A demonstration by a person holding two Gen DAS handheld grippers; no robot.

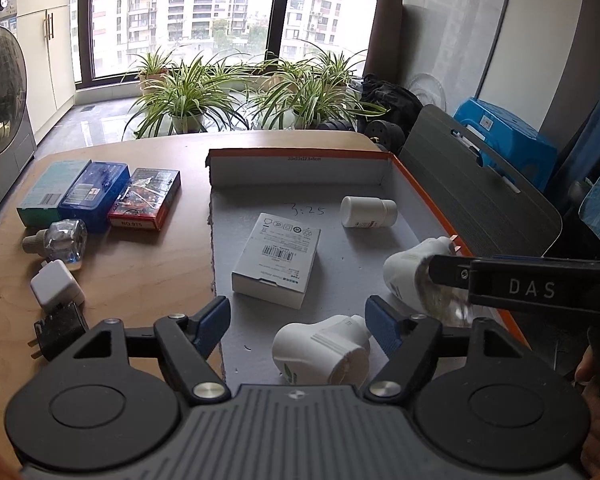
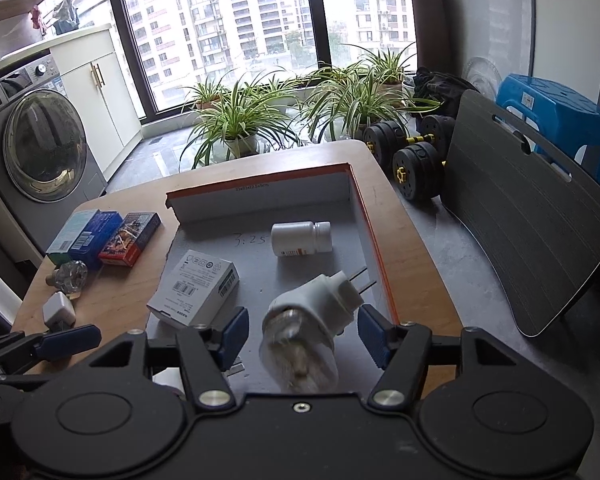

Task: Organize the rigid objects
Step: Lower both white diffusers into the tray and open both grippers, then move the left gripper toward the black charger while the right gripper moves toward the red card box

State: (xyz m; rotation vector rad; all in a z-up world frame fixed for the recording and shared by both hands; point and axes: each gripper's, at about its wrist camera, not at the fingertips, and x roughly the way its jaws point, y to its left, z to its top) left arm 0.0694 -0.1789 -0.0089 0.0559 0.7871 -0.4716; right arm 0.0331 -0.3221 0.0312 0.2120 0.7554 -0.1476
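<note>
An orange-edged shallow box (image 1: 400, 168) (image 2: 364, 204) lies on the wooden table. In it are a white carton (image 1: 278, 258) (image 2: 196, 288), a white pill bottle (image 1: 368, 211) (image 2: 302, 238) and a white plug-in diffuser (image 1: 320, 350). My left gripper (image 1: 298, 320) is open, its jaws on either side of that diffuser. My right gripper (image 2: 302, 332) is open; a second white plug-in diffuser with a clear bottle (image 2: 308, 328) (image 1: 412, 276) sits between its jaws, blurred, not touched by the pads. The right gripper's finger (image 1: 500, 276) shows in the left wrist view.
Left of the box on the table: a teal and blue box (image 1: 76, 190), a red card box (image 1: 146, 198), a clear bottle (image 1: 62, 242), a white charger (image 1: 56, 286), a black plug (image 1: 58, 330). A grey chair back (image 2: 532, 220) and dumbbells (image 2: 412, 152) stand to the right.
</note>
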